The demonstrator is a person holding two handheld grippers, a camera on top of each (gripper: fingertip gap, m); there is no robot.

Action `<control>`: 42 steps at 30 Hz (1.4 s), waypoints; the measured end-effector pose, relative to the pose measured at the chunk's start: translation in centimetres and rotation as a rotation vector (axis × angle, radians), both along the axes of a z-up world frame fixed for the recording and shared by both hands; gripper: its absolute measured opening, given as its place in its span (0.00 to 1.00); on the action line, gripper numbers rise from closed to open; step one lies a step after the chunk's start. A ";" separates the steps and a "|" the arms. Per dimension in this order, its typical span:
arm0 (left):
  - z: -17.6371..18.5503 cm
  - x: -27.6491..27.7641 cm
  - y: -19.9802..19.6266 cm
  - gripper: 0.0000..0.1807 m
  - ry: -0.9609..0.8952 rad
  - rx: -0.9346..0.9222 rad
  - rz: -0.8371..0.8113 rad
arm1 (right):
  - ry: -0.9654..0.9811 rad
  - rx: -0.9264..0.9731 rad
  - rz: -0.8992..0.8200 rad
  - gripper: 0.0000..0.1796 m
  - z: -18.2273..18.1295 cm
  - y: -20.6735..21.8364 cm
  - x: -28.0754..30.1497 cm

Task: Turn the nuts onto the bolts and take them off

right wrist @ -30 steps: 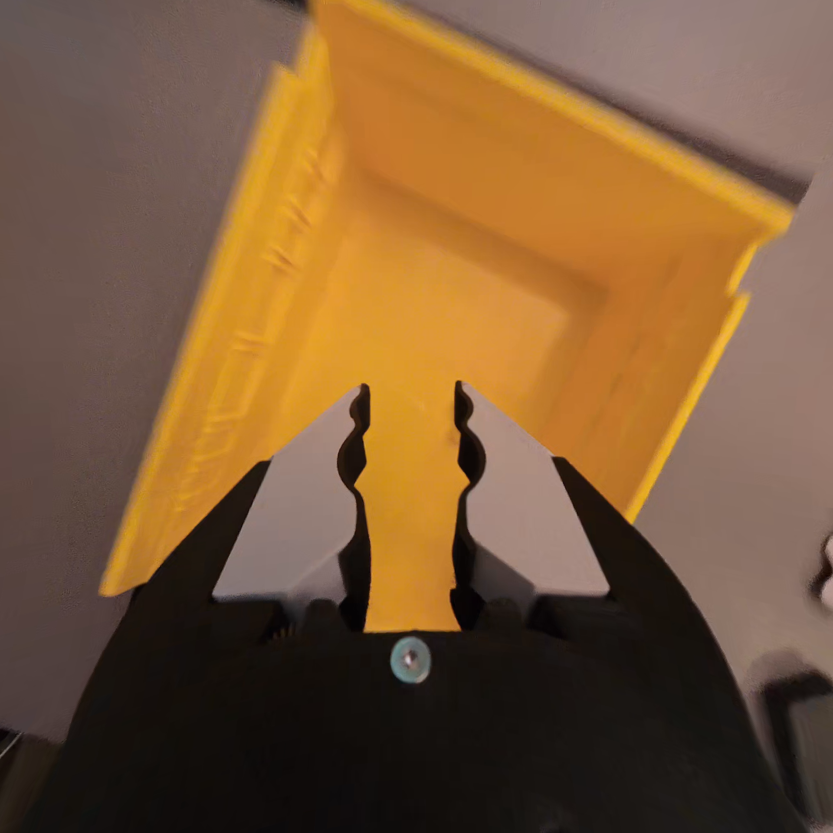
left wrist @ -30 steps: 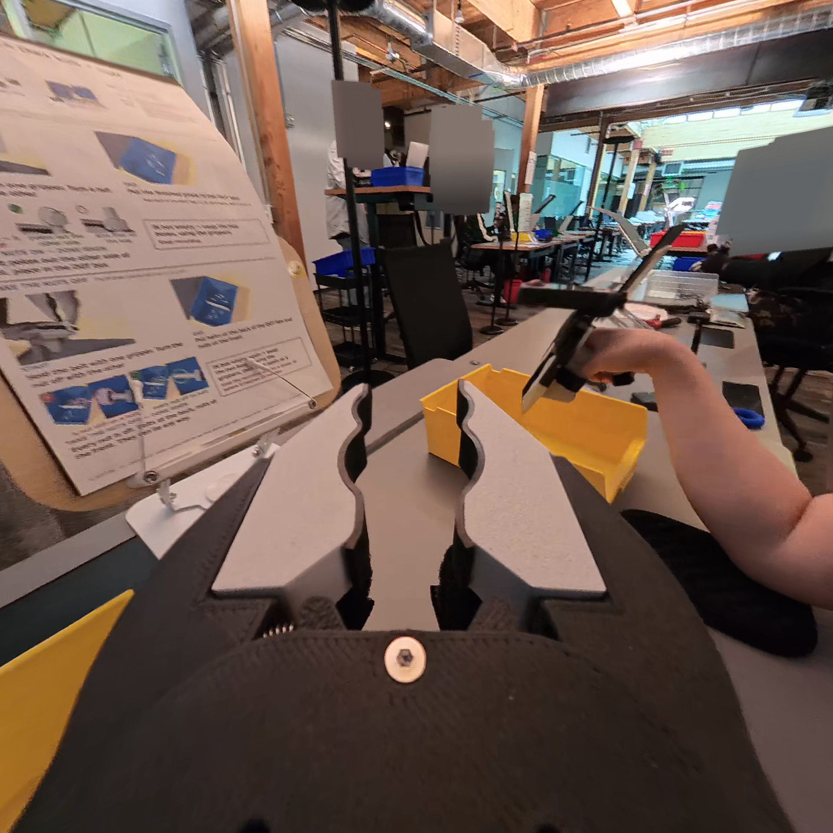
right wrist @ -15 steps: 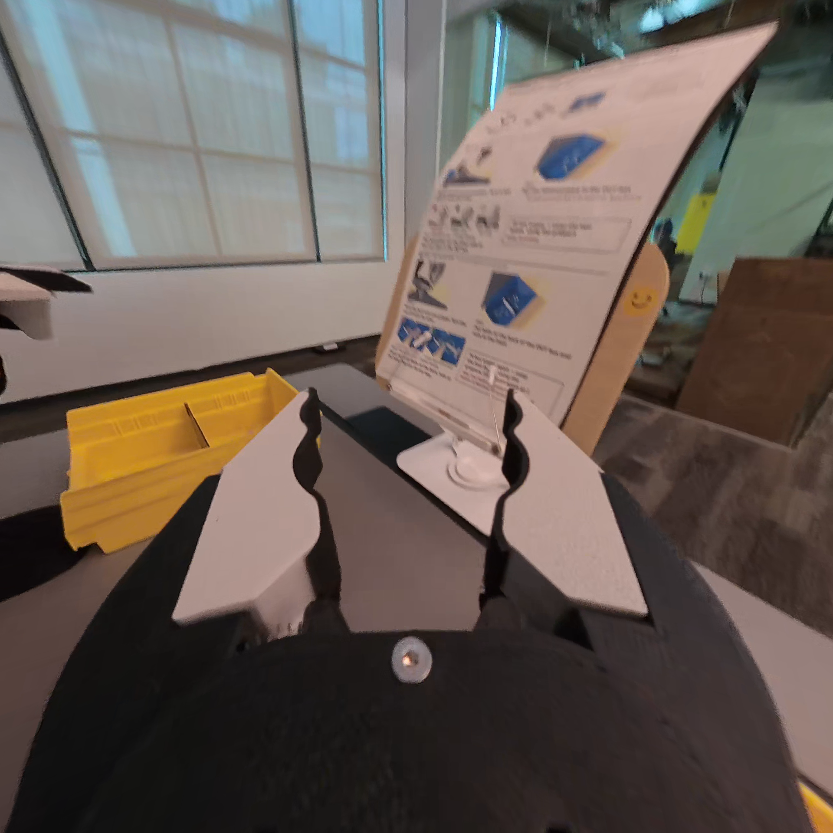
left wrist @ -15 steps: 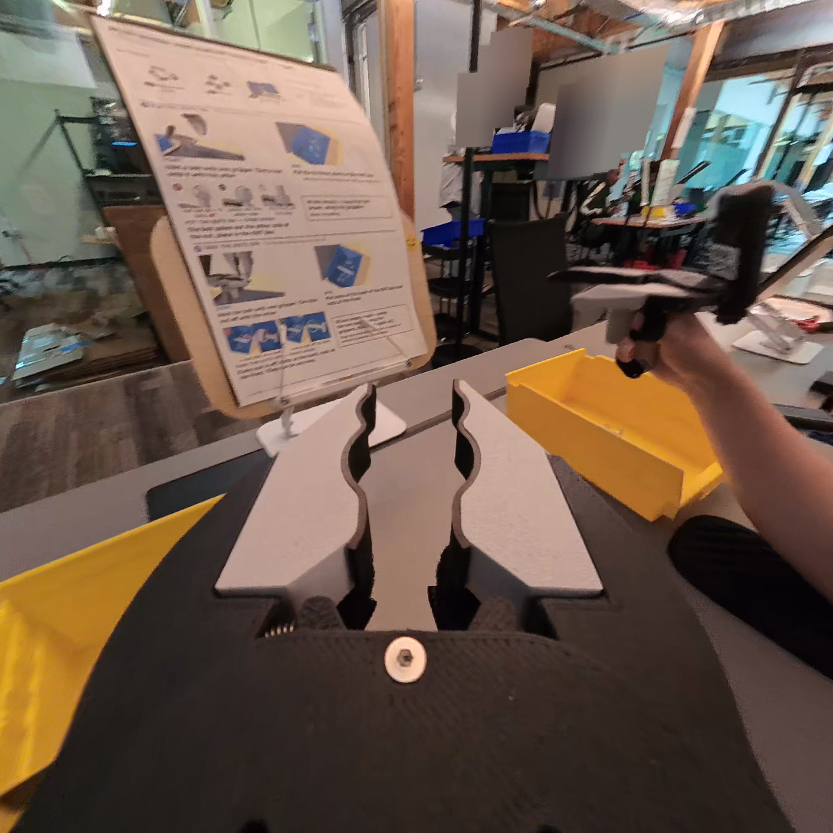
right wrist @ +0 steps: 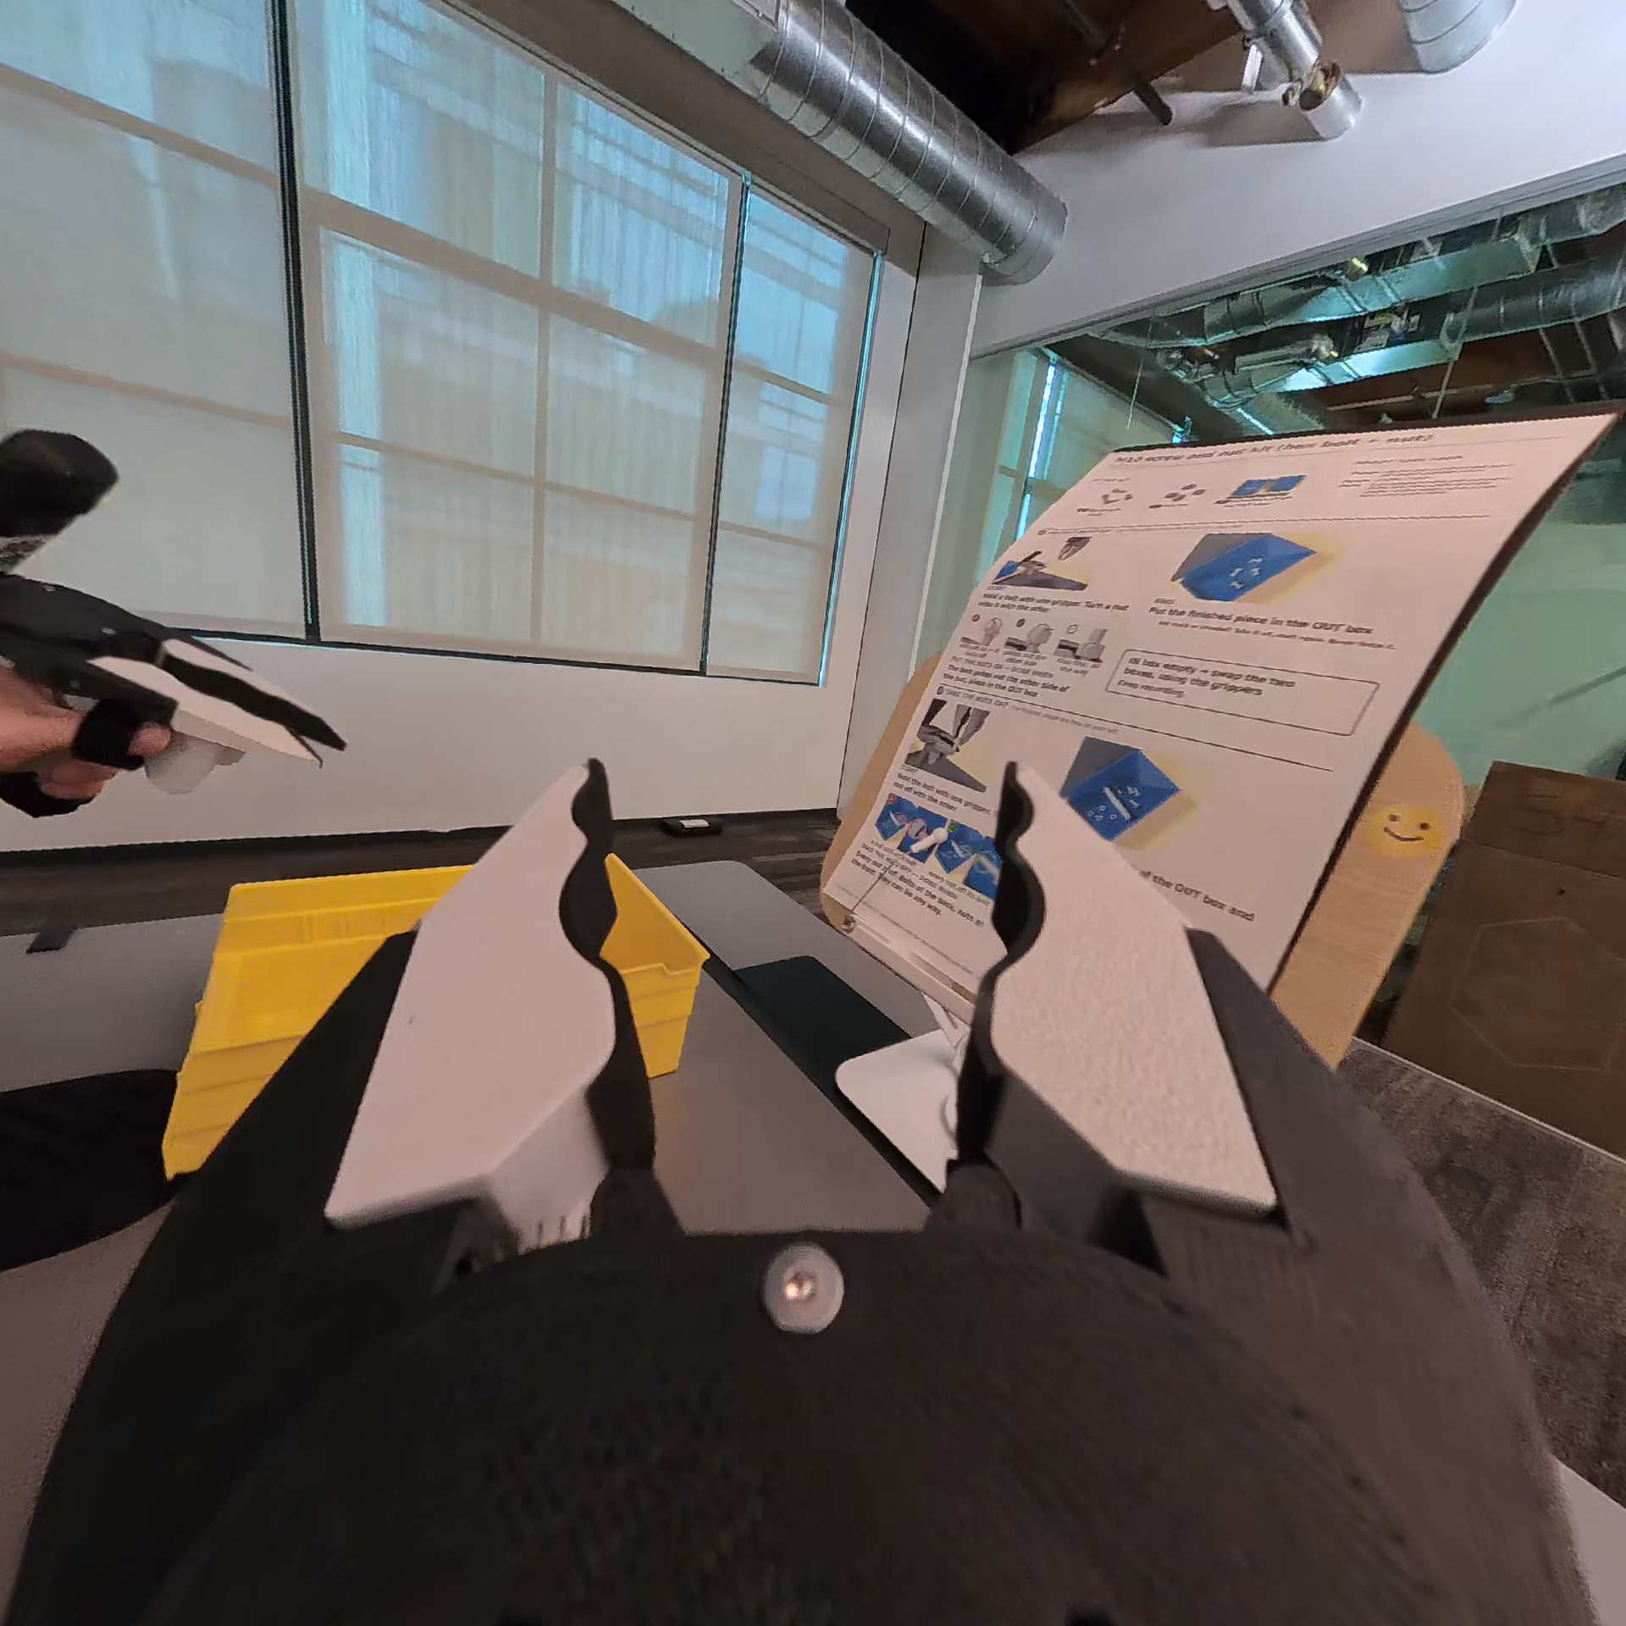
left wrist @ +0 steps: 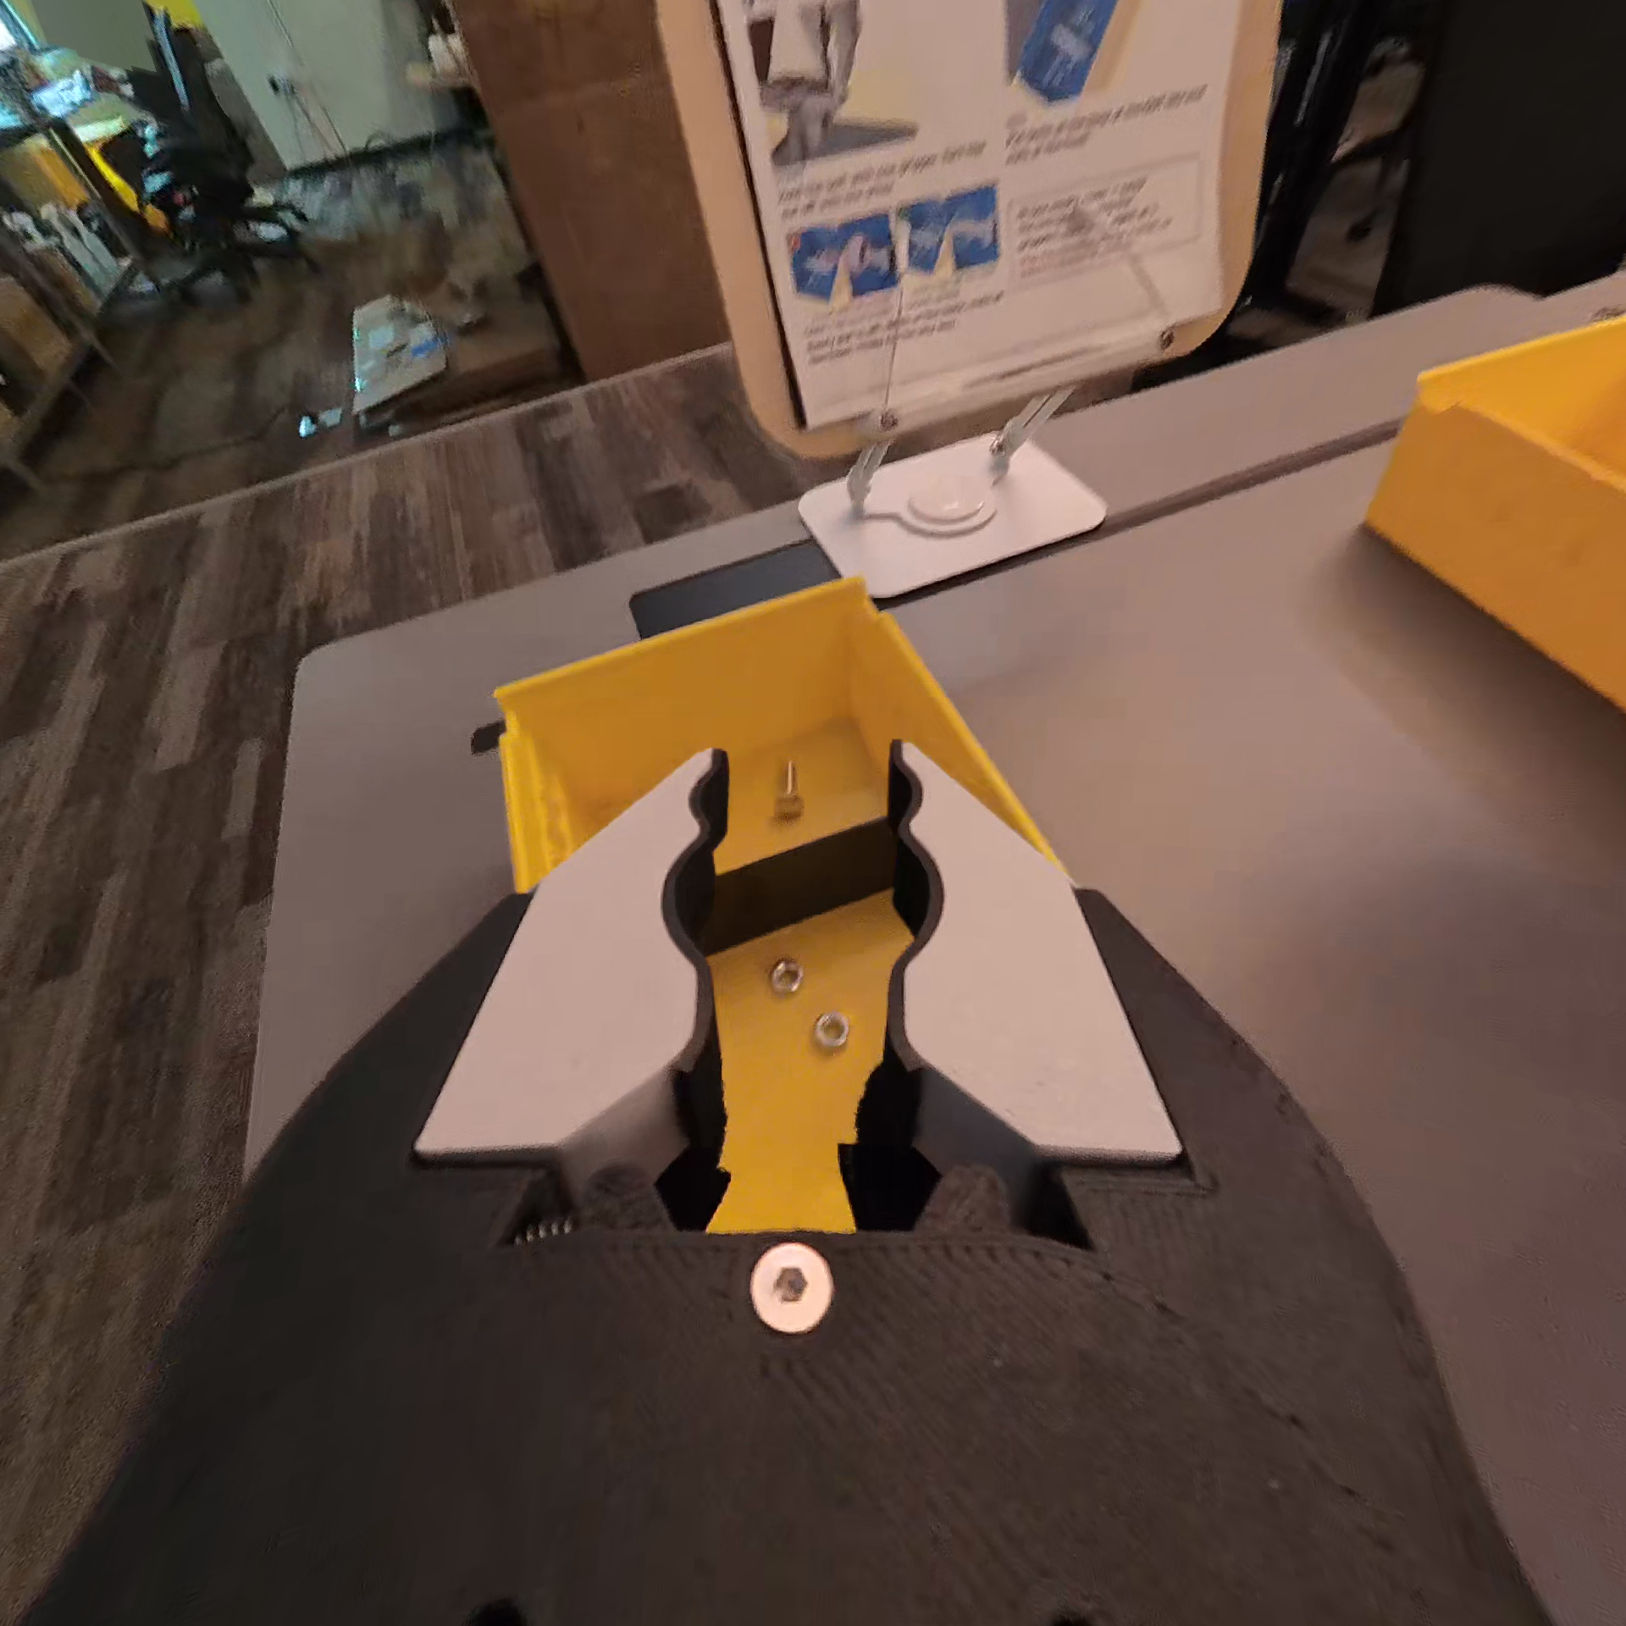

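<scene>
Hovering over the near yellow bin (left wrist: 765, 669), your left gripper (left wrist: 805, 765) has its jaws parted with nothing between them. Through the gap you see a bolt (left wrist: 786, 792) lying in the bin's far compartment, beyond a dark divider (left wrist: 792, 867), and two nuts (left wrist: 805, 1003) loose on the floor of the near compartment. Your right gripper (right wrist: 805, 783) is spread wide and empty, raised above the grey table (right wrist: 765, 1117) and facing the instruction sheet (right wrist: 1232, 669) on its stand. A second yellow bin (left wrist: 1513, 493) sits to the right.
</scene>
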State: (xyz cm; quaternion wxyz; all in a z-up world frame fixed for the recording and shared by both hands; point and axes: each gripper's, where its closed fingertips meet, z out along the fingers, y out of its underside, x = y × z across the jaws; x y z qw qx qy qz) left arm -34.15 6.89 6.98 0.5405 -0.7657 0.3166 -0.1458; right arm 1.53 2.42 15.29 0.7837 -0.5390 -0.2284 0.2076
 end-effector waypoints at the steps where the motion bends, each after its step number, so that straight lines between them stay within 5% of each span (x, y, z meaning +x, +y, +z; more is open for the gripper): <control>1: -0.5 -0.6 0.2 0.19 0.010 -0.022 -0.003 | -0.003 -0.002 0.007 0.47 -0.1 0.0 -0.5; 8: -3.5 -3.0 1.5 0.20 0.072 -0.216 -0.105 | -0.159 -0.068 -0.015 0.44 -2.9 1.4 -3.3; 25: -17.9 -1.4 0.5 0.14 0.684 -0.442 -0.398 | -0.313 -0.113 -0.075 0.44 -4.7 2.1 -3.2; 36: -22.9 -1.5 1.5 0.18 0.715 -0.692 -0.304 | -0.478 -0.121 -0.089 0.44 -6.4 2.2 -4.0; 42: -22.8 -1.4 2.3 0.09 0.743 -0.634 -0.281 | -0.562 -0.096 -0.117 0.45 -6.7 2.0 -3.9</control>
